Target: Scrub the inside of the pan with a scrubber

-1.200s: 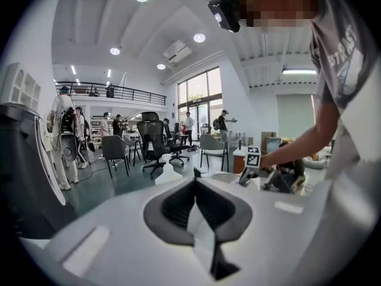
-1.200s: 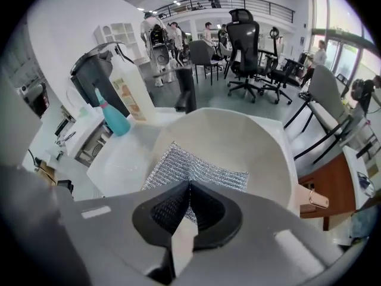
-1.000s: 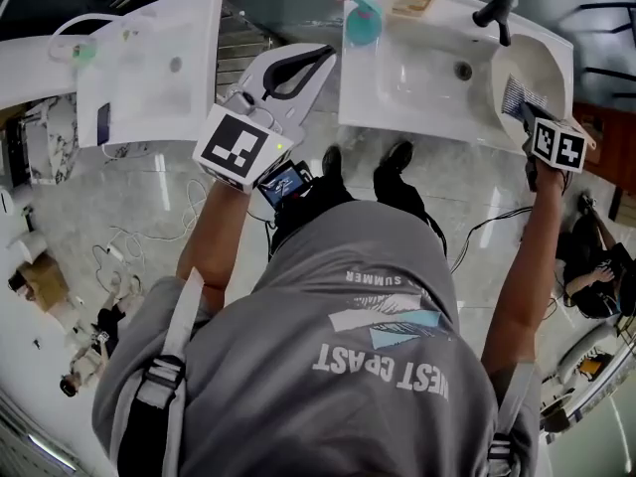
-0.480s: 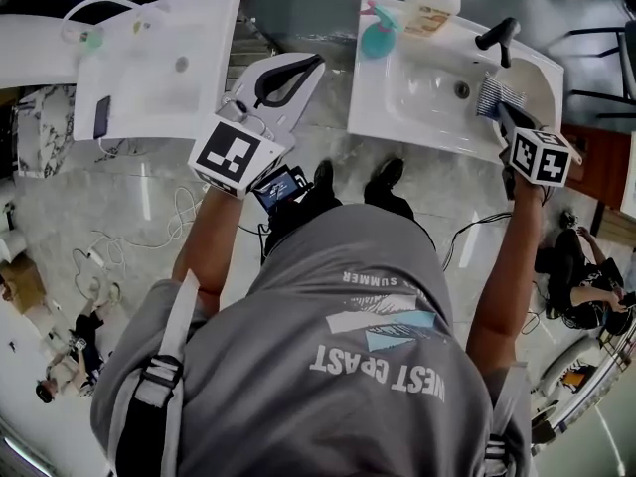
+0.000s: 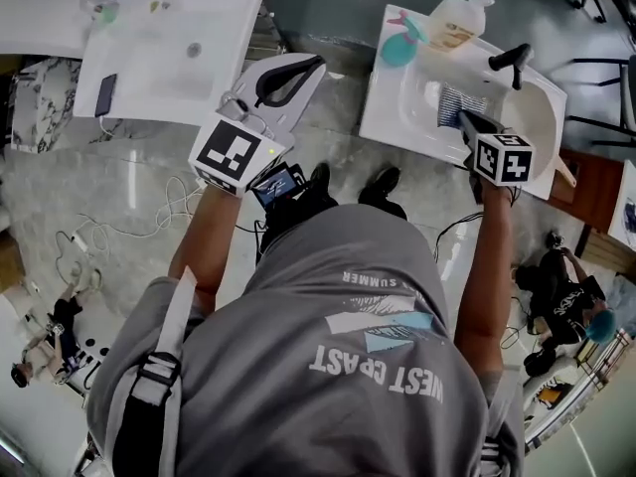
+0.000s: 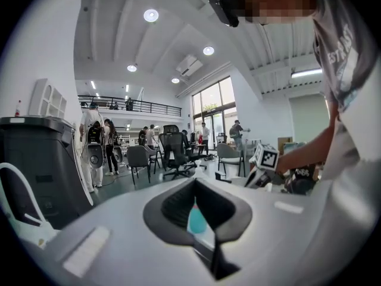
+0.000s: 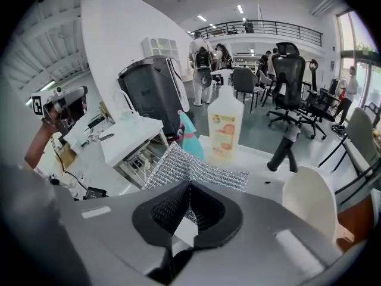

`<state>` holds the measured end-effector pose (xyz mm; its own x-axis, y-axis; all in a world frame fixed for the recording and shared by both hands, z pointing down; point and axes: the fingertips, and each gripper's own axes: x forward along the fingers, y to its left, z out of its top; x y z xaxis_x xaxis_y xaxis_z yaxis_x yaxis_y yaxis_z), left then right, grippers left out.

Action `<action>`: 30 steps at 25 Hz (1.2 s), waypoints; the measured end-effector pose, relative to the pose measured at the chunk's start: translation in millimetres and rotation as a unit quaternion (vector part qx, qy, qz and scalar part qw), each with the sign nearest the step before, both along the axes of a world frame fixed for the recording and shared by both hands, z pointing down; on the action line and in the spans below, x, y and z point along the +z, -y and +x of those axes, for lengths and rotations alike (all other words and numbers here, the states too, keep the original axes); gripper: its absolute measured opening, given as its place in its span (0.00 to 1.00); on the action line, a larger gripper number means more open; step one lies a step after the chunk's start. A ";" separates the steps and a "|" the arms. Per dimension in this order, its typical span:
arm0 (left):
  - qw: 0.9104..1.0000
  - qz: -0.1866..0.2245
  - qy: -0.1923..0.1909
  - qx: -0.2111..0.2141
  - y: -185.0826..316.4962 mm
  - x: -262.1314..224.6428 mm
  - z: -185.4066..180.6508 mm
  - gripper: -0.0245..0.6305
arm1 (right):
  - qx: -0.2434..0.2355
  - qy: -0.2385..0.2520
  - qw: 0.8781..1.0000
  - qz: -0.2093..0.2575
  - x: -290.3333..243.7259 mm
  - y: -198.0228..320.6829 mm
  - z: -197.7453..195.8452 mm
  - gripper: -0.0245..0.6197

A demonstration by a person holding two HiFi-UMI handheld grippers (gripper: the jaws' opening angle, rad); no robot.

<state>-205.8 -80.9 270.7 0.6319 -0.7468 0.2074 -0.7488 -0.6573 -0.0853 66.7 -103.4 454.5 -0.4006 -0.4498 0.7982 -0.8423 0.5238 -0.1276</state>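
Note:
A silver mesh scrubber [image 5: 452, 102] hangs over the white sink basin [image 5: 397, 117], pinched at its near edge by my right gripper [image 5: 463, 119]. In the right gripper view the scrubber [image 7: 196, 168] fans out beyond the closed jaws of that gripper [image 7: 189, 186]. The cream pan [image 5: 542, 117] lies tilted at the sink's right end, to the right of the scrubber and apart from it. It also shows in the right gripper view, where the pan [image 7: 309, 198] is at the lower right. My left gripper [image 5: 316, 63] hovers over the floor between the two sinks, jaws together and empty [image 6: 194, 183].
A soap bottle [image 5: 455, 23] and a teal spray bottle [image 5: 400, 43] stand on the sink's back rim. A black faucet [image 5: 510, 63] rises beside the pan. A second white basin [image 5: 169, 58] with a phone [image 5: 104, 94] sits at the left. Cables [image 5: 149, 227] lie on the floor.
My right gripper has carried the scrubber leftward, from over the pan at the sink's right end to over the middle of the basin. The left gripper has stayed put.

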 end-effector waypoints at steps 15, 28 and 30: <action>0.999 0.002 -0.009 -0.031 -11.2 3.7 -42.1 0.04 | -0.101 -0.024 0.991 -0.082 102.0 -32.9 -111.2 0.05; 0.999 0.000 -0.016 -0.045 -14.2 6.0 -57.4 0.04 | -0.114 -0.064 0.983 -0.127 155.4 -46.1 -122.7 0.08; 0.999 0.001 -0.017 -0.044 -13.3 6.3 -57.4 0.04 | -0.113 -0.068 0.983 -0.126 158.8 -45.9 -121.3 0.09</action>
